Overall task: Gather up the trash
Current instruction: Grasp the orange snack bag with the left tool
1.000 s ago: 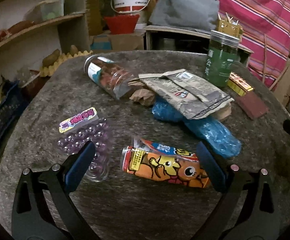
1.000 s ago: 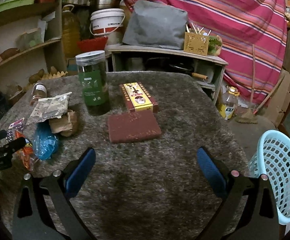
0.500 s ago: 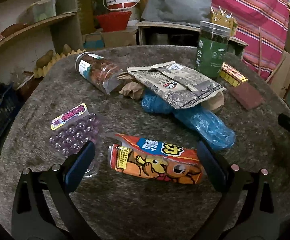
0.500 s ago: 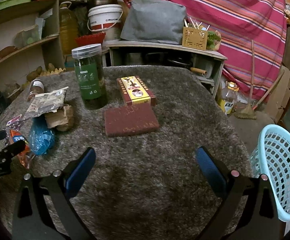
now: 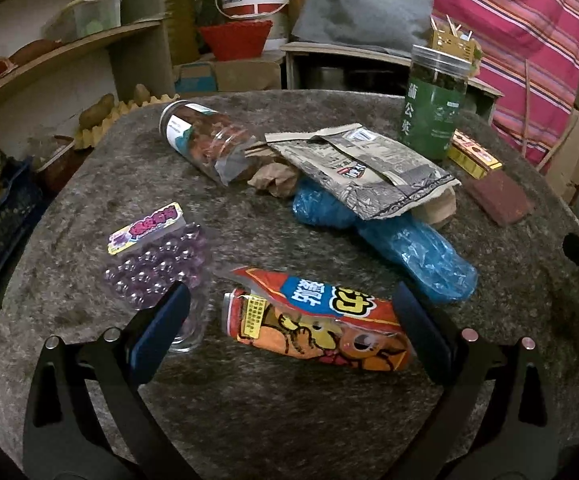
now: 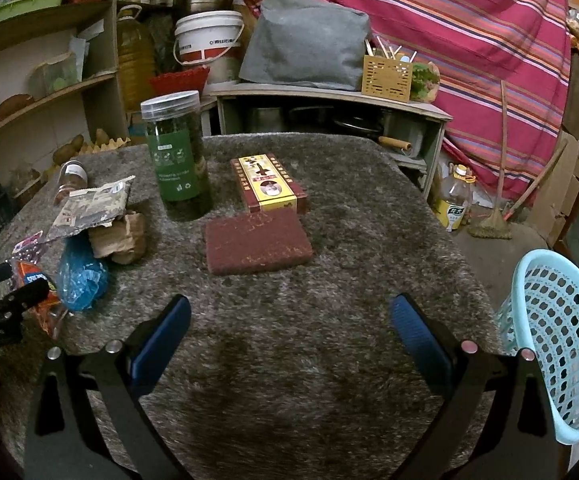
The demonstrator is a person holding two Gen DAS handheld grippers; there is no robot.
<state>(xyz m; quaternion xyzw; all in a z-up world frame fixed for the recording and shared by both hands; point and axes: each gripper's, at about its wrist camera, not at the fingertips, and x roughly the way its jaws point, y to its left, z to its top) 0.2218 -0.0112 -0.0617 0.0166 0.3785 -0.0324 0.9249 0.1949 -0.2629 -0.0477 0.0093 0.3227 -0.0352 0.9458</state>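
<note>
An orange snack wrapper (image 5: 317,320) lies on the grey table (image 5: 289,408), right between the wide-open fingers of my left gripper (image 5: 289,320). A purple blister tray (image 5: 157,264) sits by the left finger. Further off lie a blue plastic bag (image 5: 413,248), a grey foil pouch (image 5: 369,172), crumpled brown paper (image 5: 273,176) and a toppled clear jar (image 5: 205,140). My right gripper (image 6: 289,328) is open over bare table, with the same trash at its left: the blue plastic bag (image 6: 81,272) and the orange snack wrapper (image 6: 33,288). A light-blue basket (image 6: 561,344) stands off the table's right edge.
An upright green jar (image 6: 179,156), a yellow-red box (image 6: 267,184) and a maroon pad (image 6: 257,242) stand mid-table. Shelves (image 5: 61,52), a white bucket (image 6: 207,40) and a low cabinet (image 6: 329,108) crowd the back. A striped cloth (image 6: 469,40) hangs at the right.
My left gripper has dropped closer to the orange wrapper, which now sits between its fingers. The right gripper has moved slightly forward over the table. Both stay open.
</note>
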